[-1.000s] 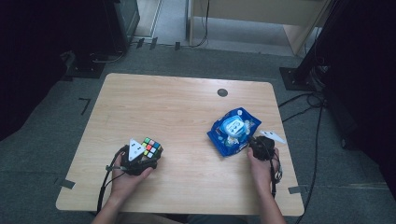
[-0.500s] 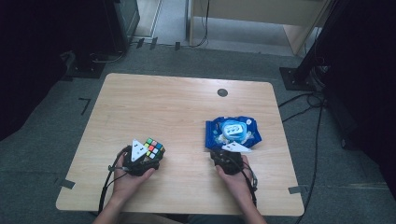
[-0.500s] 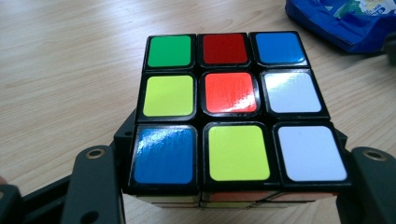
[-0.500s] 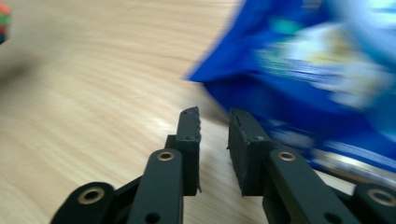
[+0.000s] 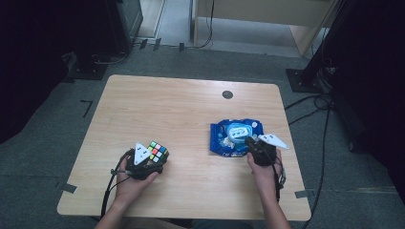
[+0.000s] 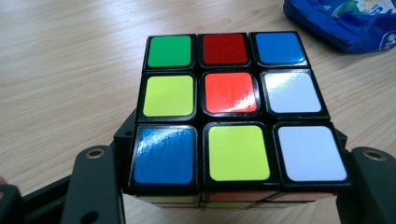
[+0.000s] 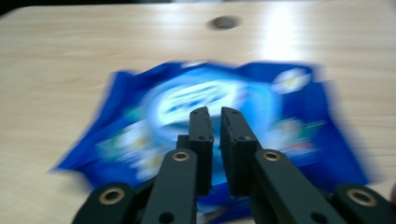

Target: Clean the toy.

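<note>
A scrambled Rubik's cube (image 5: 156,151) sits at the table's front left, and my left gripper (image 5: 148,164) is shut on it. In the left gripper view the cube (image 6: 229,107) is pinched at its two lower sides by the left gripper (image 6: 233,186). A blue snack packet (image 5: 234,136) lies flat at the front right. My right gripper (image 5: 250,143) hovers at the packet's near right edge. Its jaws have just been closing. In the right gripper view the right gripper (image 7: 215,116) shows a slim gap with nothing in it, above the blurred packet (image 7: 289,93).
The wooden table (image 5: 181,105) has a small dark round hole (image 5: 227,94) near its far edge. A corner of the blue packet (image 6: 345,18) lies beyond the cube in the left gripper view. Dark floor, cables and stands surround the table.
The right hand swung left towards the table's front, then came back right and up to the packet's near right edge. The left hand and the cube stayed put.
</note>
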`<control>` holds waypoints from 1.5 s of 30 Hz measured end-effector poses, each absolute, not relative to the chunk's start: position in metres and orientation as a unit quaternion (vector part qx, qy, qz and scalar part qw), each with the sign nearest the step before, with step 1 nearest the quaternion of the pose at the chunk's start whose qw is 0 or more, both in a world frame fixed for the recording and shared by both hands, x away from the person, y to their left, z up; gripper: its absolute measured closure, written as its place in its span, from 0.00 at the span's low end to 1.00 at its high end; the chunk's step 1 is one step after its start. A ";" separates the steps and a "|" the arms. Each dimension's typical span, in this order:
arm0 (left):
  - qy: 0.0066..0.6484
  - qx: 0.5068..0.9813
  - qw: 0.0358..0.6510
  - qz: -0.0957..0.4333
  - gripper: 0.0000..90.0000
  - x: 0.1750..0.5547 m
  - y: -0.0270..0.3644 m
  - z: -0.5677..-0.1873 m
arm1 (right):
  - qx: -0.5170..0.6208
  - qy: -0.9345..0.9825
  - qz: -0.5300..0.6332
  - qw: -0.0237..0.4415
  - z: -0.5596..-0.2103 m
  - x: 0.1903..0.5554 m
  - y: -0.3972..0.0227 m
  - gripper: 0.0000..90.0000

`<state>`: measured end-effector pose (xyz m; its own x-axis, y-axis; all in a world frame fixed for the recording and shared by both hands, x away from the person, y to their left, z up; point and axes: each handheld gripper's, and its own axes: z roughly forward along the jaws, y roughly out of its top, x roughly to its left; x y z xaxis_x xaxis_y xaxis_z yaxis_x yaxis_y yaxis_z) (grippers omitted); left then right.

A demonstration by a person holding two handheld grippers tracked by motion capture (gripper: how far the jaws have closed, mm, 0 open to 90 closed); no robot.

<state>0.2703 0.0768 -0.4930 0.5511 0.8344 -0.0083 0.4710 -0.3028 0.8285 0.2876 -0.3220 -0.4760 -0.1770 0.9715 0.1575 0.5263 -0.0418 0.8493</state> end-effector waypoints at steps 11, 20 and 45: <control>0.417 0.781 0.412 0.217 0.37 0.269 0.074 -0.495 | 0.600 0.672 0.311 0.303 -0.482 0.320 -0.326 0.97; 0.419 0.778 0.414 0.218 0.37 0.270 0.076 -0.495 | 0.584 0.665 0.386 0.260 -0.480 0.330 -0.312 0.85; 0.417 0.780 0.412 0.218 0.37 0.270 0.075 -0.496 | 0.560 0.646 0.435 0.282 -0.463 0.329 -0.301 1.00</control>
<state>0.2696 0.0750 -0.4961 0.5576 0.8301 -0.0040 0.4714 -0.3127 0.8246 0.3290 -0.3007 -0.4634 -0.2141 0.9690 0.1234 0.4784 -0.0061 0.8781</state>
